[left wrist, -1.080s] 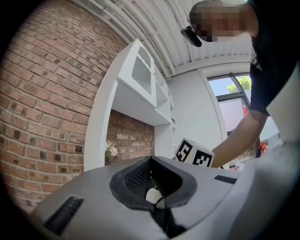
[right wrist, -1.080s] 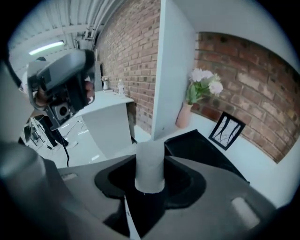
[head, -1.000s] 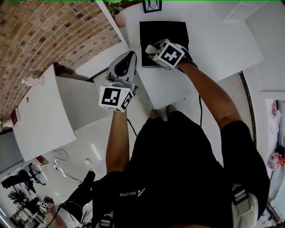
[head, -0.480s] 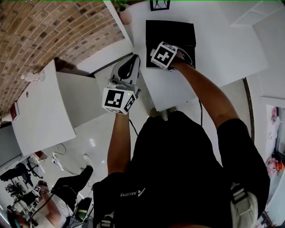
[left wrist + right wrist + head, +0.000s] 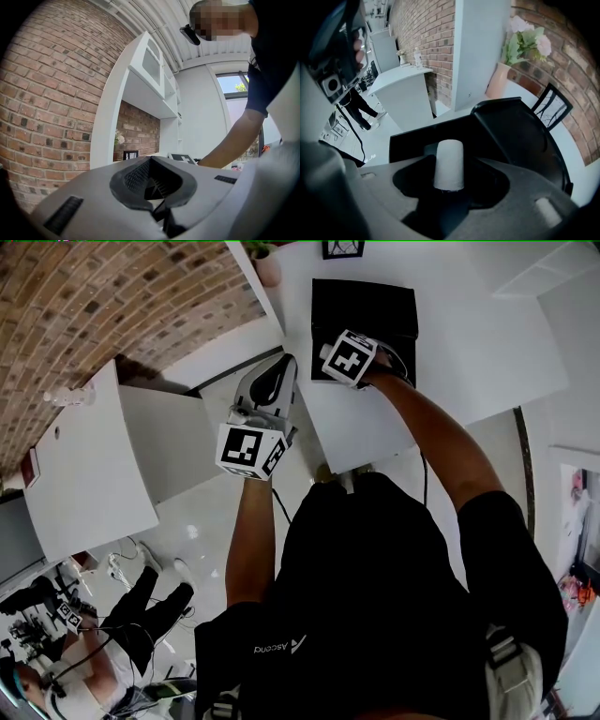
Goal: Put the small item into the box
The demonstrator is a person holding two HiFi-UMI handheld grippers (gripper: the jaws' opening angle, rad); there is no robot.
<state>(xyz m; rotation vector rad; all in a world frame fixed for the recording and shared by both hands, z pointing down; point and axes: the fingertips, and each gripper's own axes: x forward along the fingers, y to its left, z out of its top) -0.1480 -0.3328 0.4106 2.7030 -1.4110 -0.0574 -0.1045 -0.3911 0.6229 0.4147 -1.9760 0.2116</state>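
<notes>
A small white cylinder [image 5: 449,165] stands upright between the jaws of my right gripper [image 5: 449,188]. These jaws are opening, and dark room shows on both sides of the cylinder. Right behind it is the open black box [image 5: 506,126]. In the head view the right gripper [image 5: 330,352] hangs over the near left part of the black box [image 5: 375,298], and its marker cube hides the cylinder. My left gripper [image 5: 280,365] is held off the table's left edge, jaws together and empty. In its own view the left gripper [image 5: 157,206] points at the brick wall and shelves.
The box lies on a white table [image 5: 459,343], with a vase of flowers [image 5: 499,79] and a black frame [image 5: 551,110] at its far end. A white counter [image 5: 84,474] stands to the left below a brick wall. Another person [image 5: 141,606] stands on the floor.
My right gripper has moved a little farther over the black box. The left gripper has edged up towards the table's corner. The person on the floor has walked left.
</notes>
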